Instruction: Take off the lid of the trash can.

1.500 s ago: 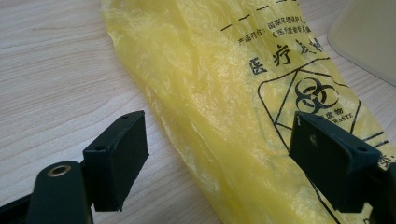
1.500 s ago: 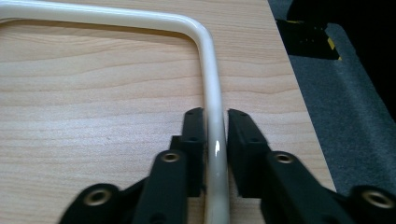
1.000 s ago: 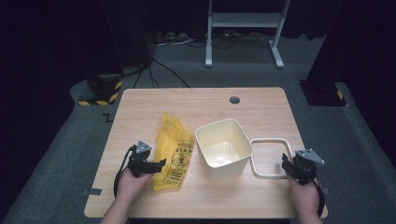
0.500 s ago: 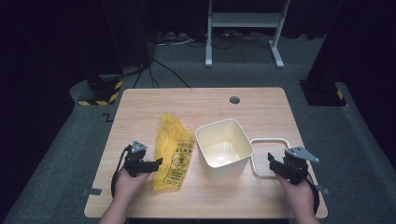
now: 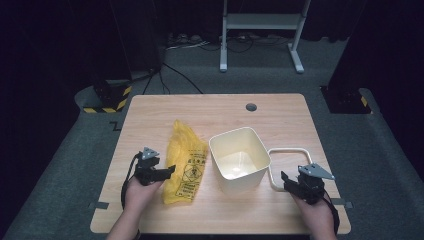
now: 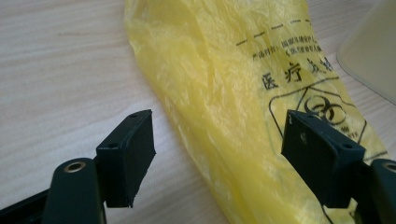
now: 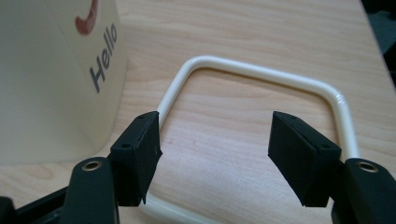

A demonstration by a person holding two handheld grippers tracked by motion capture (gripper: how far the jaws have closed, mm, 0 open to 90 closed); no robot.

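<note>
A yellow plastic bag with black print lies flat left of a cream bin standing upright mid-table. A white rounded-square ring lies flat against the bin's right side. My left gripper rests at the bag's left edge; its jaws have just been closing, and they stand open with the bag between them, unpressed. My right gripper sits at the ring's near corner. Its jaws have just closed a little and stand open over the ring's near bar, beside the bin wall.
The wooden table has a round cable hole at the back. Its front edge runs just behind both hands. Dark floor, cables and a white stand's feet lie beyond the table.
My right gripper has moved left along the ring's near side toward the bin. The left hand, the bag and the bin stay where they were.
</note>
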